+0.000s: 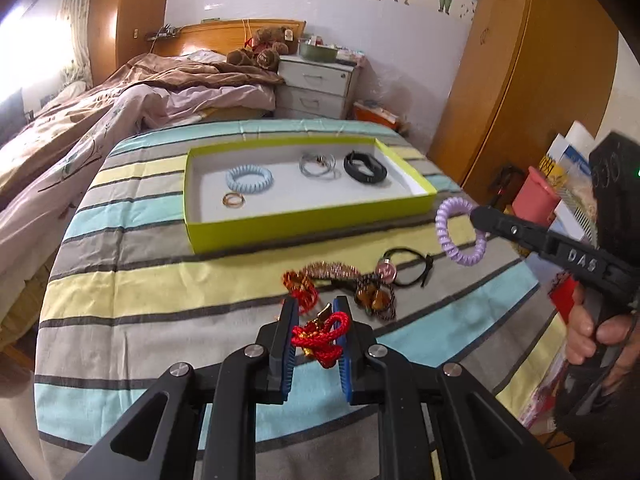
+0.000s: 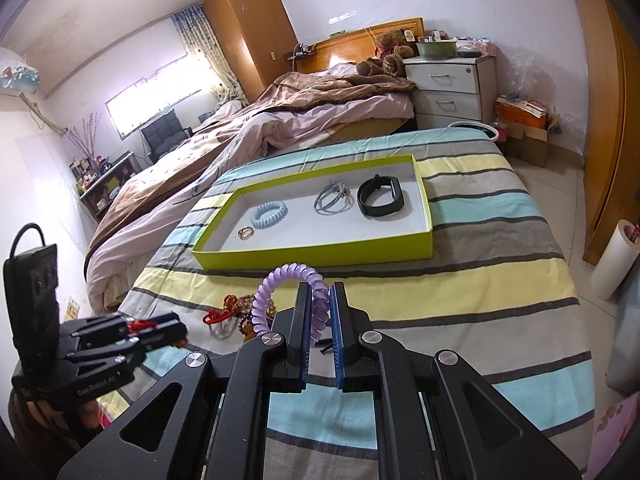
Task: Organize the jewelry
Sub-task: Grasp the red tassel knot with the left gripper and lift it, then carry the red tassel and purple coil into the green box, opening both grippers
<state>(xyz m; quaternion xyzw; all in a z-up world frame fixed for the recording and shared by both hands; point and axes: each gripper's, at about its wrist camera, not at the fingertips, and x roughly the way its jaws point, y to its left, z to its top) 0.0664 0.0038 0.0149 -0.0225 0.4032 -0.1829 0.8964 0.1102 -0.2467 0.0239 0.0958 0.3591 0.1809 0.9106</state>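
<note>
A lime-green tray lies on the striped table and holds a blue spiral band, gold rings, a grey cord loop and a black wristband. My left gripper is shut on a red knotted cord bracelet, just above the cloth. My right gripper is shut on a purple spiral hair band, held above the table in front of the tray's right end. A heap of loose jewelry lies between my left gripper and the tray.
The striped cloth covers the table. A bed with rumpled covers is to the left, a white nightstand behind, a wooden wardrobe to the right. Books and a pink cup stand at the right edge.
</note>
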